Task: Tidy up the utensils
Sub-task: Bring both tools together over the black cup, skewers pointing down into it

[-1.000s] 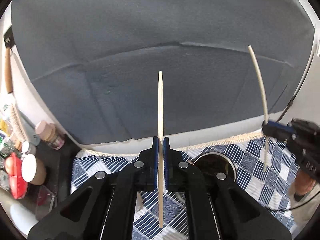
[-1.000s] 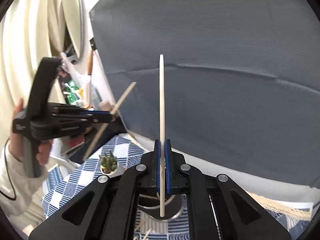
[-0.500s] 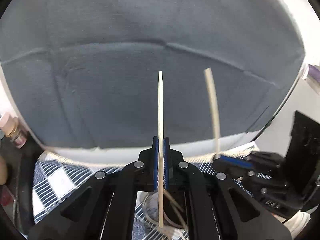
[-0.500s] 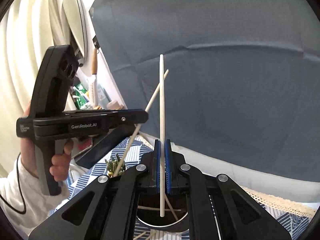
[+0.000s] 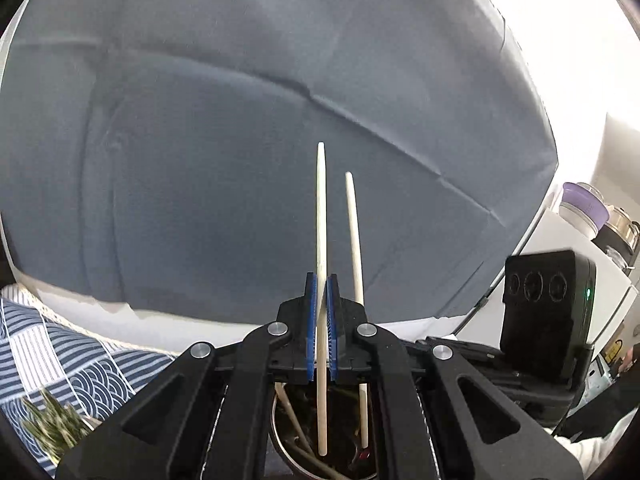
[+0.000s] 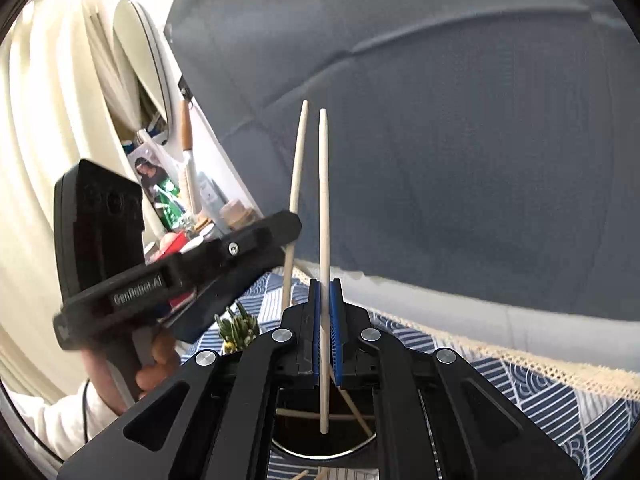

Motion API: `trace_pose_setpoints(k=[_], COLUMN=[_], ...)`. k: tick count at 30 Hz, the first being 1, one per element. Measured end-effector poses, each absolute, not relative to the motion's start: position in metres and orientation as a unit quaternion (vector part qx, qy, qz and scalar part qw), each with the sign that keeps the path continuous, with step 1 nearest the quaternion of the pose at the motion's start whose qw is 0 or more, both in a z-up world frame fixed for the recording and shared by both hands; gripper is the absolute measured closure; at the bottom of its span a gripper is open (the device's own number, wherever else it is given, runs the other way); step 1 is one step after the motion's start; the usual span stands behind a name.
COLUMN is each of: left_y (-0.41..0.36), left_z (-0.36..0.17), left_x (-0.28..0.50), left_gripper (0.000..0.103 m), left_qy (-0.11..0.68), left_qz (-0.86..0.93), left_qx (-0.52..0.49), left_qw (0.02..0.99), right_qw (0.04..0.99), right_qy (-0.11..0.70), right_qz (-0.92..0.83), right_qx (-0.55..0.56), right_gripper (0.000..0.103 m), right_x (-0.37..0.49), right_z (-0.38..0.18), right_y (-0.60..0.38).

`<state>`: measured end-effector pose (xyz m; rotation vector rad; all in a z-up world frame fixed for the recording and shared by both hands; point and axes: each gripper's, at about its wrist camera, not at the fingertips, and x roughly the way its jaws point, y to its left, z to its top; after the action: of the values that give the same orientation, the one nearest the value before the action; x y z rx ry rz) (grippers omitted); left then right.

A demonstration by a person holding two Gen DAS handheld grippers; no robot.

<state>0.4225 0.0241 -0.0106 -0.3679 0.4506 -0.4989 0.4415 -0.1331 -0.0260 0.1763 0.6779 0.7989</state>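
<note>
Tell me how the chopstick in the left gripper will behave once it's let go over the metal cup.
Chopstick: thin, straight, probably stiff and light. Round, so apt to roll. Its lower end is in the metal cup; it should lean on the rim.

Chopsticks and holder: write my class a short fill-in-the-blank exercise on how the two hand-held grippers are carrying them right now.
1. Each hand-held gripper is shut on one ____.
2. The left hand-held gripper holds its chopstick with the lower tip inside the round metal ____.
3. The tablecloth is patterned in white and ____.
4. Beside the holder stands a small spiky green ____.

Missing words: chopstick; holder; blue; plant
</note>
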Motion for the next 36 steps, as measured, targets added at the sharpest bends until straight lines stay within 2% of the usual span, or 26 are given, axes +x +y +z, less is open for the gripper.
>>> trace_pose_setpoints(k=[7,14,23,31,33,35,36], left_y=[0.023,0.028,0.021,0.009,0.010,0.014,0.016], left_z=[-0.022,-0.023,-0.026,-0.024,-0.022,-0.022,-0.022], left_x=[0.409,0.386,0.384,0.390,0.389,0.385,0.384], left_gripper=[0.098,0.098,0.098,0.097,0.094,0.073,0.068], left_qy=[0.226,0.245,0.318,0.360,0.363,0.367,0.369], left_qz=[-0.249,-0.241,-0.203,-0.198,-0.191,-0.183,-0.179], left_qx=[-0.172,-0.134,-0.060,-0.006,-0.006,-0.007,-0.010], left_qw=[0.926,0.930,0.924,0.912,0.912,0.912,0.912], right_qw=[0.857,0.856,0.839,0.827,0.829,0.831,0.832], right_qy=[0.340,0.361,0.406,0.420,0.418,0.416,0.414], right_qz=[0.381,0.371,0.345,0.340,0.337,0.334,0.333], right_qx=[0.070,0.011,-0.107,-0.155,-0.155,-0.157,-0.158], right_gripper=[0.098,0.098,0.098,0.094,0.094,0.093,0.093], right_x=[0.438,0.424,0.424,0.428,0.426,0.423,0.421], right_z=[-0.034,-0.036,-0.048,-0.048,-0.046,-0.044,-0.042], right_y=[-0.122,-0.116,-0.099,-0.089,-0.092,-0.095,-0.097])
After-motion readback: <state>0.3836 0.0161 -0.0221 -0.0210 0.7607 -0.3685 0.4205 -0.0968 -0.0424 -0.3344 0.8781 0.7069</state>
